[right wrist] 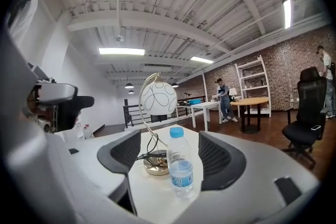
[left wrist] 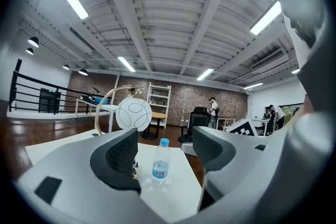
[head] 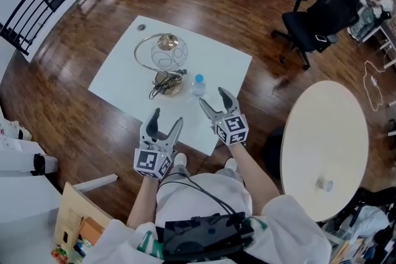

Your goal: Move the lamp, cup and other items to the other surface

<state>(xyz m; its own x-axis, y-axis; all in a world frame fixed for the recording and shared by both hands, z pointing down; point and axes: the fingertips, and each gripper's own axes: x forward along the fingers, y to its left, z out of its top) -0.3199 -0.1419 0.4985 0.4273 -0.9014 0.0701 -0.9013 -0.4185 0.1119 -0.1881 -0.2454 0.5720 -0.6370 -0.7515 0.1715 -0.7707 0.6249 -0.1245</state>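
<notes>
I judge the task barely begun: lamp [head: 162,59] and bottle [head: 198,85] stand on the square table [head: 124,80], and the round table [head: 322,133] bears one small item [head: 325,183] I cannot identify. My left gripper [head: 167,117] and right gripper [head: 213,96] hang near the bottle, jaws apart and empty. The bottle's blue label is too small to read.

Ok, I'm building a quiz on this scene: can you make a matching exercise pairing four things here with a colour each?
1 lamp
2 water bottle
3 office chair
4 round table

A black
B blue cap
C cream top
D gold base

Pairs: 1-D, 2-B, 3-A, 4-C.
</notes>
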